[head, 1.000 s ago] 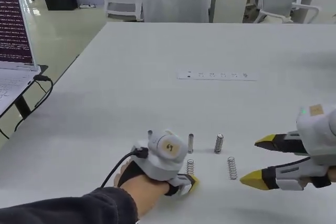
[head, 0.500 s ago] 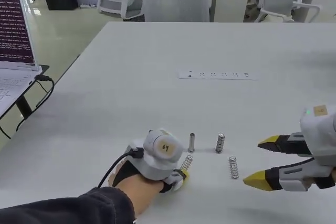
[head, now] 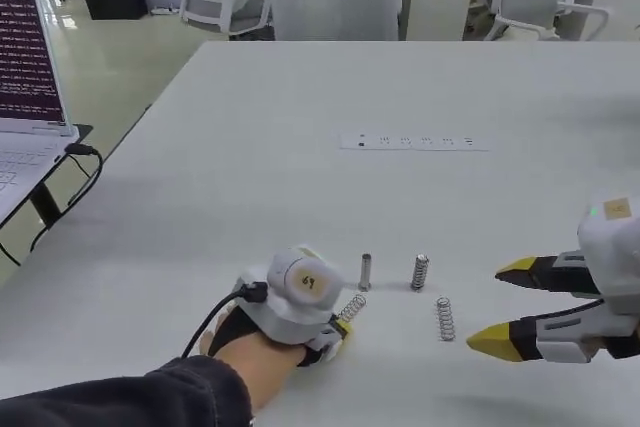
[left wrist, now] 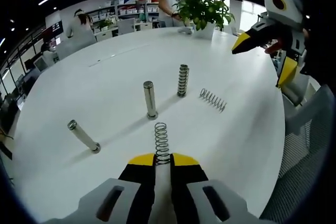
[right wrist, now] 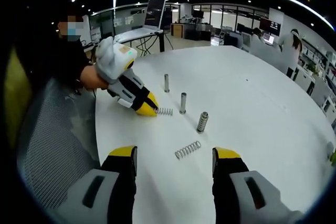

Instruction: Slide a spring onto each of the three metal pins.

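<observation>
my left gripper (left wrist: 163,157) pinched tight on a spring (left wrist: 161,140) | my right gripper (right wrist: 174,156) wide open, holding nothing, loose spring (right wrist: 188,149) flat on the table (right wrist: 262,103) just ahead | past that: bare pin (left wrist: 149,99), second bare pin (left wrist: 83,136), third pin (left wrist: 182,81) already wearing a spring | sticker (head: 307,283) on left gripper has scribble I can't read lol

Metal pins (left wrist: 149,99): three
Bare pins: two
Springs: three, namely the spring on a pin (left wrist: 182,81), the loose spring (left wrist: 212,100) and the held spring (left wrist: 161,141)
Grippers: two, the left gripper (left wrist: 163,158) and the right gripper (head: 500,305)
Power strip (head: 413,143): one
Laptop (head: 25,77): one
</observation>
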Motion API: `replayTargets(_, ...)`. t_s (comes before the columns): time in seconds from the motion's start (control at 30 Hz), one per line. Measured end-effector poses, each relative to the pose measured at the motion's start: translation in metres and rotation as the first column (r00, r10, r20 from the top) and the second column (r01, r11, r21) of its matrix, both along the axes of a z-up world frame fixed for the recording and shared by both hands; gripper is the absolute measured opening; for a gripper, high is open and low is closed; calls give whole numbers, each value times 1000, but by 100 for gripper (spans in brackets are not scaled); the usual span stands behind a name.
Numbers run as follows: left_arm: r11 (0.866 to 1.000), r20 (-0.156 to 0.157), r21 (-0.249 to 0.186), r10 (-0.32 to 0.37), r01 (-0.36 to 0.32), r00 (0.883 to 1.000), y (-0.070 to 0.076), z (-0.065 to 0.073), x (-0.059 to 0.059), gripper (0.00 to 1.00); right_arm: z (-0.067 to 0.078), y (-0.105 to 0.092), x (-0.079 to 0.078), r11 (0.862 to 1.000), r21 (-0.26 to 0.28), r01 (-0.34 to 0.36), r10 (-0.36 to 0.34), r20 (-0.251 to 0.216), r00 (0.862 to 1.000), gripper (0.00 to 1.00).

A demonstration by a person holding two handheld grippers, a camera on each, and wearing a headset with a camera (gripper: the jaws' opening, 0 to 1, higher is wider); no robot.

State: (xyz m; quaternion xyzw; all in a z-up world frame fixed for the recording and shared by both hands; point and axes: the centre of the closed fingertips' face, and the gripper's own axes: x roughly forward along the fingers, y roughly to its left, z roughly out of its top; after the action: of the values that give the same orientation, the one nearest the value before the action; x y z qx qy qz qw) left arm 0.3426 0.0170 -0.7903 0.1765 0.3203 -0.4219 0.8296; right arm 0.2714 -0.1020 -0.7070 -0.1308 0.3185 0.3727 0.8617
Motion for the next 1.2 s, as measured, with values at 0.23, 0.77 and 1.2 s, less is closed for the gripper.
replayTargets(0.23, 998, -40, 6, -56, 56, 998, 7, 1, -10, 2, 5, 2, 0, 1000, 3, -2, 2, 12, 1000, 56)
replayTargets(0.77, 957, -35, -178, -237, 228, 971, 17, 66, -45, 2, 37, 13, -2, 999, 15, -35, 34, 70, 997, 54)
replayTargets(1.2, 908, 77, -286, -297, 306, 952, 14, 122, -61, 2, 68, 48, -7, 989, 46, -139, 133, 118, 984, 45)
